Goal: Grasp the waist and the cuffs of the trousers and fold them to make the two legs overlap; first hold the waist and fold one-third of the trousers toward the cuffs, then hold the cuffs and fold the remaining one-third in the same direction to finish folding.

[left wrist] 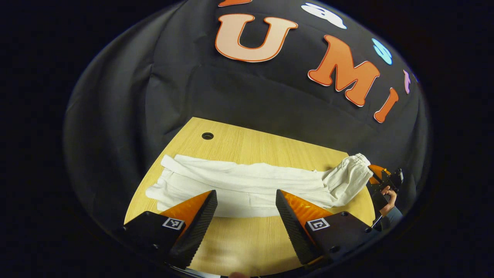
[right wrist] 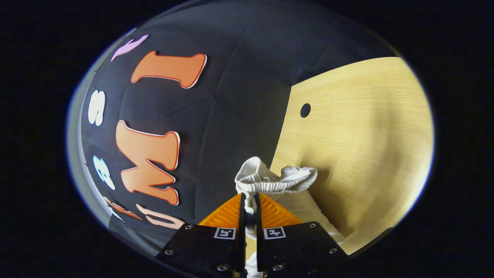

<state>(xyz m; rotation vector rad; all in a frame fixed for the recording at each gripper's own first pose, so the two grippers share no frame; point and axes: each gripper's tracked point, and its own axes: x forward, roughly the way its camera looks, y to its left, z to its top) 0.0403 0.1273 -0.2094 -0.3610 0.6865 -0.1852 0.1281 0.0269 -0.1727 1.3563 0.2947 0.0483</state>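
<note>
White trousers [left wrist: 247,185] lie stretched left to right across the wooden desk [left wrist: 247,239], their waist end raised at the right, where the right tool [left wrist: 380,179] and the hand [left wrist: 388,195] holding it appear far off in the left gripper view. The left tool [left wrist: 246,210] hovers spread apart just near of the trousers' middle, touching nothing. The right gripper view shows the right tool [right wrist: 249,210] pressed together on the gathered elastic waistband [right wrist: 270,179], with a round hole [right wrist: 305,110] in the desk [right wrist: 366,135] beyond.

I work in a recording booth: black cloth wall [left wrist: 247,100] hangs behind my bare wooden desk [left wrist: 247,143] with its cable hole [left wrist: 207,136].
</note>
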